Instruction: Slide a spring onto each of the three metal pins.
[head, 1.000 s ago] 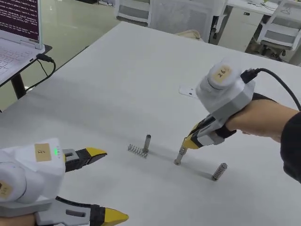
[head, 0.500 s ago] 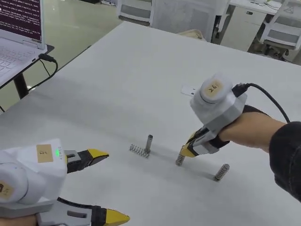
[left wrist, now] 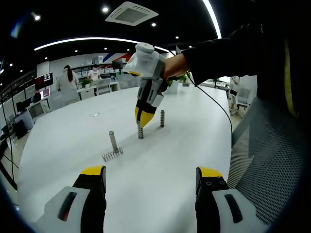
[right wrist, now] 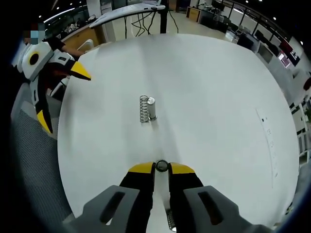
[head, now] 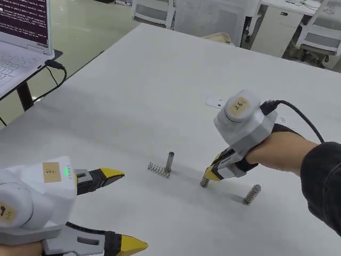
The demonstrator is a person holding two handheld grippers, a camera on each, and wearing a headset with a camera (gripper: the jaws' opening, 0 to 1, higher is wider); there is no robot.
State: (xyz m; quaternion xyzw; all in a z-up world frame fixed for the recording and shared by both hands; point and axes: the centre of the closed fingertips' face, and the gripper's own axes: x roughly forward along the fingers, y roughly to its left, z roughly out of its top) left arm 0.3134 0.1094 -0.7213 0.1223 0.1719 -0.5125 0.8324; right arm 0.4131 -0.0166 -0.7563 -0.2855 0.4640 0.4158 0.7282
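White table (head: 160,80), left gripper (head: 133,209) at near edge, jaws wide apart, holding nothing, loose spring (head: 157,170) lying against bare pin (head: 170,160), right gripper (head: 209,175) clenched on middle pin (head: 204,182) (coils visible below tips), lower than a second ago, right pin (head: 252,193) already wearing its spring.

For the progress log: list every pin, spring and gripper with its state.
left pin: upright, bare.
loose spring: lying beside the left pin.
middle pin: upright, spring on it.
right pin: spring on it.
left gripper: open, holding nothing.
right gripper: closed around middle pin.
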